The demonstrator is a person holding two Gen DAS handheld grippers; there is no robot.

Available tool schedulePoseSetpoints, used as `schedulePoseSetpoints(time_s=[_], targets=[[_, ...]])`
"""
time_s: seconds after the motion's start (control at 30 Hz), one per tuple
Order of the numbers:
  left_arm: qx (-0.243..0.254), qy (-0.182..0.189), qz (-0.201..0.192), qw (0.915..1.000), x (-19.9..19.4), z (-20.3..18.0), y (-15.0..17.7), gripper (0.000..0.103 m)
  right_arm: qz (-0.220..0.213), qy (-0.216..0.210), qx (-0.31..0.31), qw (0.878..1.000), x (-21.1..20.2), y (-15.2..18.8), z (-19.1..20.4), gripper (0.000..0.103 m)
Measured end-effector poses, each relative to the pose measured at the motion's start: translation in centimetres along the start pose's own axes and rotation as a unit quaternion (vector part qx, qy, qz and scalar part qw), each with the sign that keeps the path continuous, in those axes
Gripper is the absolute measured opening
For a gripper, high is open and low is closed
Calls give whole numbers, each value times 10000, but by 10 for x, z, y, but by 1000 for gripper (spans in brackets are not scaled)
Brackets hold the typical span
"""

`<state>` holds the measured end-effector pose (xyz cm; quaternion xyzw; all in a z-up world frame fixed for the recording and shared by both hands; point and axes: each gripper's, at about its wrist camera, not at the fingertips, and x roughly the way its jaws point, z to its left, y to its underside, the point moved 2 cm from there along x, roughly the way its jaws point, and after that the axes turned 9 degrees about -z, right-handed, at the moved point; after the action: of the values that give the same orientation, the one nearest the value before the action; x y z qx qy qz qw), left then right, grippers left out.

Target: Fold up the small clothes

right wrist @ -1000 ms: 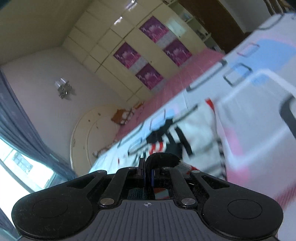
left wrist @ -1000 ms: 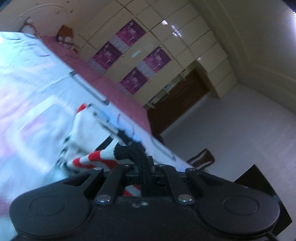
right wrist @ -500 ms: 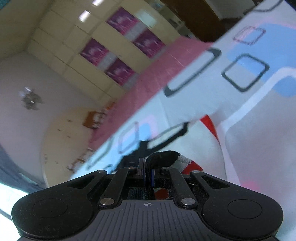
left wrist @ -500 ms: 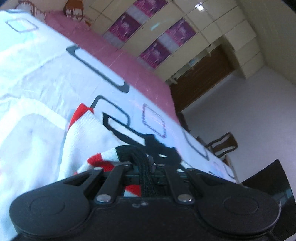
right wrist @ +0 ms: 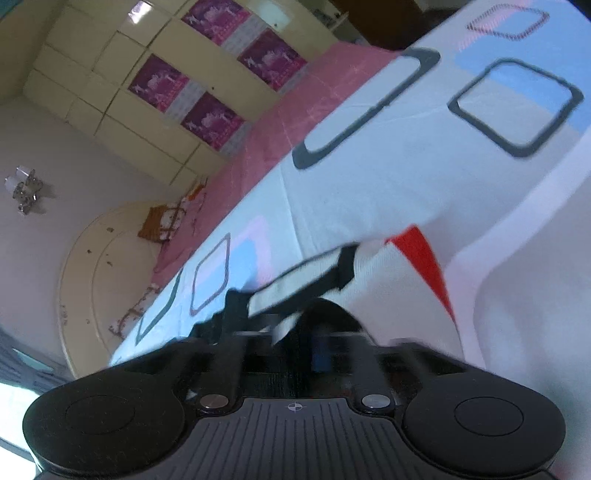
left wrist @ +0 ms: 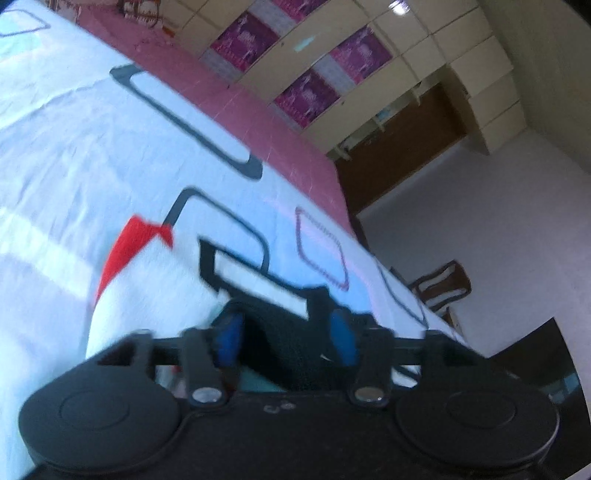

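Both the left gripper (left wrist: 286, 334) and right gripper (right wrist: 295, 347) are opening, pads clear of the white knitted garment with red and black trim (left wrist: 155, 280), which lies directly ahead on the patterned bedsheet (left wrist: 74, 147), its black edge between each pair of fingers

White garment (left wrist: 155, 295) with a red corner and black banding (right wrist: 325, 280) — black ribbed trim between blue finger pads (left wrist: 229, 338) of the black left gripper (left wrist: 284, 332). Pale bedsheet (left wrist: 74, 147) printed with rounded rectangles outlined in dark grey and purple, some filled light blue (right wrist: 517, 92) — edged by a pink strip (right wrist: 295, 118). Cream cupboard doors (left wrist: 369, 22) bearing magenta panels (right wrist: 155, 79); dark brown door (left wrist: 402, 140).
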<state>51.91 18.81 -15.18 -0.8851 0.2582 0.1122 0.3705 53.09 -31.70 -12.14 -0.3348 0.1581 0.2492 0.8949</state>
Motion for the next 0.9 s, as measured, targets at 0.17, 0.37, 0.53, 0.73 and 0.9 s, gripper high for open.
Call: schedulePoseSetpoints(time_s=[0.17, 0.37, 0.53, 0.73, 0.9], targets=[[244, -33, -80, 9997, 3, -6, -15, 67, -205, -36, -32, 9998, 2, -14, 0, 62], [1707, -538, 546, 9823, 15, -20, -13, 56, 58, 175, -1195, 9927, 3, -8, 18, 62], [2678, -1065, 958, 9528, 33, -31, 0, 27, 534, 626, -2594, 9623, 26, 21, 33, 46], [2829, -1118, 367, 9519, 19, -36, 9, 4, 503, 893, -4051, 9085, 36, 49, 55, 3], [2620, -1259, -236, 9565, 3, -33, -2, 4, -55, 1055, -3919, 9139, 22, 35, 48, 3]])
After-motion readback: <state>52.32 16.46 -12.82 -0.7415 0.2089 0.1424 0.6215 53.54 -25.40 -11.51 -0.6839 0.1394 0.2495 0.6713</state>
